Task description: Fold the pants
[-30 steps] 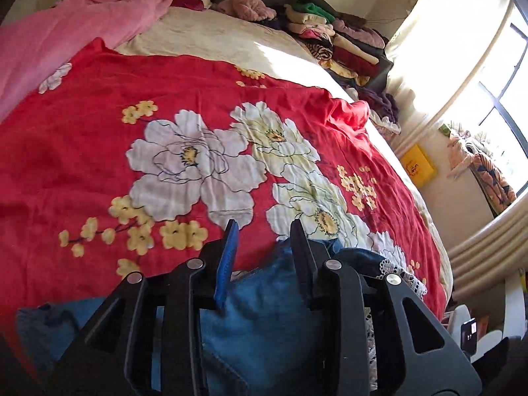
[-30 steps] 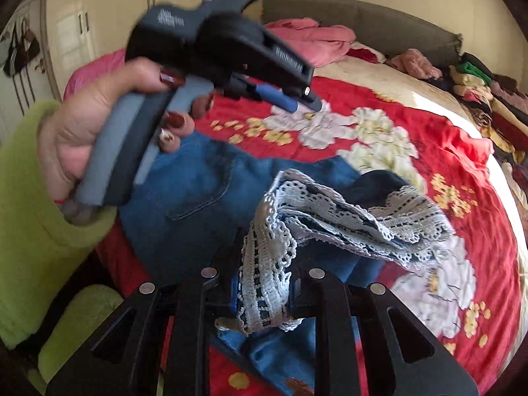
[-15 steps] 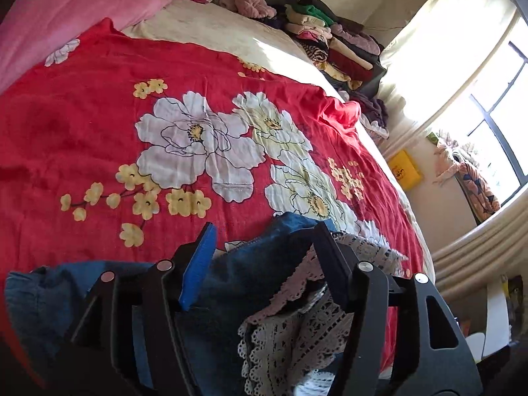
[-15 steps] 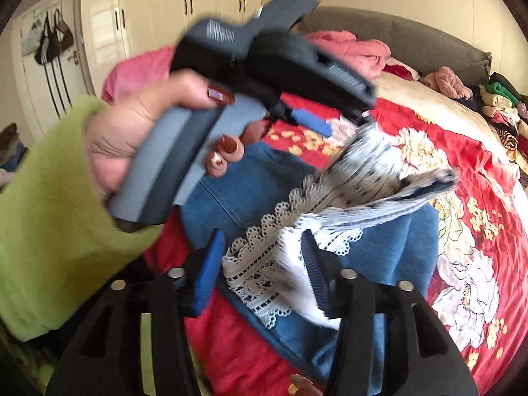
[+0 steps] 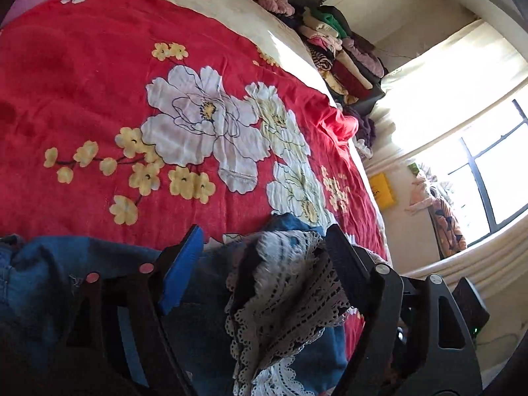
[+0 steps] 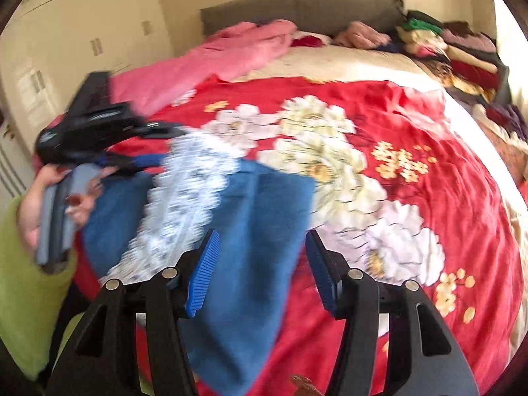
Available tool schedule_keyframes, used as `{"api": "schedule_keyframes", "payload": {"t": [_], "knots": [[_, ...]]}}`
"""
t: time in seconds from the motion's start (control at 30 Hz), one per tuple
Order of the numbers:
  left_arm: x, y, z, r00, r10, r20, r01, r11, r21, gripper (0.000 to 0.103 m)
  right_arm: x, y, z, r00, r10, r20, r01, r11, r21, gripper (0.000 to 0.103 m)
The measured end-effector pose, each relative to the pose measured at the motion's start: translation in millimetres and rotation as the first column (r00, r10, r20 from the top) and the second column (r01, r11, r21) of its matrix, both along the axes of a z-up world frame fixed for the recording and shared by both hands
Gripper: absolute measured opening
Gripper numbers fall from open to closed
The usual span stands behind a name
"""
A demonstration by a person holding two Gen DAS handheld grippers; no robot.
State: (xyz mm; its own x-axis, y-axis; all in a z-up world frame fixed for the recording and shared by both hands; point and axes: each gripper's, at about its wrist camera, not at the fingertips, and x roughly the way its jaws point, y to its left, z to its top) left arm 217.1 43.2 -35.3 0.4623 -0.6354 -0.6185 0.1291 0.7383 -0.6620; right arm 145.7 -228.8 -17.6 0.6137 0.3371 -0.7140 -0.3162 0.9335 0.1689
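Releasing lace-trimmed pants [image 6: 250, 231] on the bed.
Left gripper [image 5: 264, 250] is opening around lace; right gripper [image 6: 260, 264] is standing wide, denim between fingers.

A bed [image 6: 429, 125] under a red floral blanket [image 5: 82, 99] meets a grey headboard [image 6: 297, 6]. Cream wardrobes [image 6: 82, 33] line one wall. Sunlight pours through a dark-framed window [image 5: 488, 171] past pale curtains [image 5: 445, 76].
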Motion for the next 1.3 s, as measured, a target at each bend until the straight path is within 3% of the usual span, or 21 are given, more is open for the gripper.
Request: {"api": "schedule_keyframes", "payload": {"t": [0.2, 0.33, 0.43, 0.57, 0.6, 0.73, 0.77, 0.8, 0.83, 0.87, 0.9, 1.0, 1.03, 1.07, 1.1, 1.17, 1.3], "knots": [[8.5, -8.2, -26.3, 0.995, -0.044, -0.091, 0.043, 0.999, -0.011, 0.071, 56.1, -12.4, -21.8, 0.992, -0.018, -0.123, 0.026, 0.998, 0.061, 0.053], [11.2, 5.2, -33.2, 0.992, -0.018, -0.123, 0.003, 0.992, -0.123, 0.072, 80.0, -7.4, -33.4, 0.986, 0.000, -0.168, 0.013, 0.997, 0.074, 0.053], [11.7, 13.8, -34.8, 0.990, -0.005, -0.142, -0.025, 0.978, -0.207, 0.072, 95.8, -9.1, -42.8, 0.976, 0.007, -0.217, 0.024, 0.990, 0.140, 0.053], [11.0, 19.5, -35.6, 0.988, 0.004, -0.152, -0.052, 0.947, -0.317, 0.072, 102.2, -11.1, -44.3, 0.975, -0.005, -0.220, 0.042, 0.986, 0.162, 0.053], [11.2, 18.2, -35.8, 0.988, -0.001, -0.153, -0.049, 0.946, -0.320, 0.072, 102.4, -10.8, -43.3, 0.977, -0.001, -0.214, 0.037, 0.986, 0.162, 0.053], [12.4, 1.3, -35.6, 0.989, -0.020, -0.145, -0.012, 0.975, -0.220, 0.072, 100.1, -10.9, -42.0, 0.978, 0.013, -0.209, 0.021, 0.987, 0.162, 0.056], [11.6, -2.4, -34.3, 0.990, -0.027, -0.139, -0.003, 0.978, -0.211, 0.070, 100.0, -11.8, -42.2, 0.977, 0.010, -0.211, 0.025, 0.987, 0.162, 0.059], [10.6, -6.3, -32.0, 0.991, -0.032, -0.128, 0.006, 0.980, -0.199, 0.062, 100.0, -12.9, -42.7, 0.978, 0.004, -0.211, 0.031, 0.986, 0.163, 0.067], [9.6, -10.2, -29.2, 0.993, -0.043, -0.112, 0.022, 0.983, -0.185, 0.031, 100.6, -13.4, -43.7, 0.977, 0.002, -0.212, 0.033, 0.986, 0.165, 0.069], [7.9, -16.5, -24.3, 0.995, -0.055, -0.088, 0.042, 0.989, -0.143, 0.007, 101.5, -13.3, -45.1, 0.976, 0.004, -0.216, 0.033, 0.985, 0.167, 0.069], [6.9, -20.5, -22.2, 0.996, -0.055, -0.076, 0.046, 0.993, -0.107, 0.003, 102.4, -12.9, -46.9, 0.975, 0.006, -0.222, 0.032, 0.985, 0.169, 0.069], [4.7, -30.8, -18.6, 0.996, -0.078, -0.053, 0.074, 0.995, -0.071, 0.003, 105.3, -8.9, -52.9, 0.973, 0.019, -0.231, 0.018, 0.988, 0.155, 0.069], [2.8, -33.7, -15.8, 0.996, -0.084, -0.040, 0.082, 0.995, -0.063, 0.003, 105.5, -8.1, -53.7, 0.974, 0.020, -0.226, 0.014, 0.989, 0.147, 0.063], [1.8, -35.1, -14.5, 0.995, -0.091, -0.033, 0.089, 0.994, -0.061, 0.003, 105.7, -7.8, -53.7, 0.975, 0.028, -0.219, 0.004, 0.990, 0.144, 0.050], [1.2, -37.0, -13.0, 0.995, -0.099, -0.027, 0.097, 0.993, -0.064, 0.003, 105.9, -7.8, -53.6, 0.975, 0.043, -0.216, -0.011, 0.989, 0.149, 0.013], [0.3, -37.1, -10.0, 0.995, -0.102, -0.015, 0.100, 0.992, -0.071, 0.003, 103.6, -10.7, -51.3, 0.979, 0.038, -0.201, -0.010, 0.990, 0.140, 0.007], [5.0, -25.5, -20.5, 0.998, -0.026, -0.055, 0.029, 0.998, 0.047, 0.004, 99.1, -25.7, -49.4, 0.984, 0.004, -0.179, 0.021, 0.990, 0.140, 0.005]]}}
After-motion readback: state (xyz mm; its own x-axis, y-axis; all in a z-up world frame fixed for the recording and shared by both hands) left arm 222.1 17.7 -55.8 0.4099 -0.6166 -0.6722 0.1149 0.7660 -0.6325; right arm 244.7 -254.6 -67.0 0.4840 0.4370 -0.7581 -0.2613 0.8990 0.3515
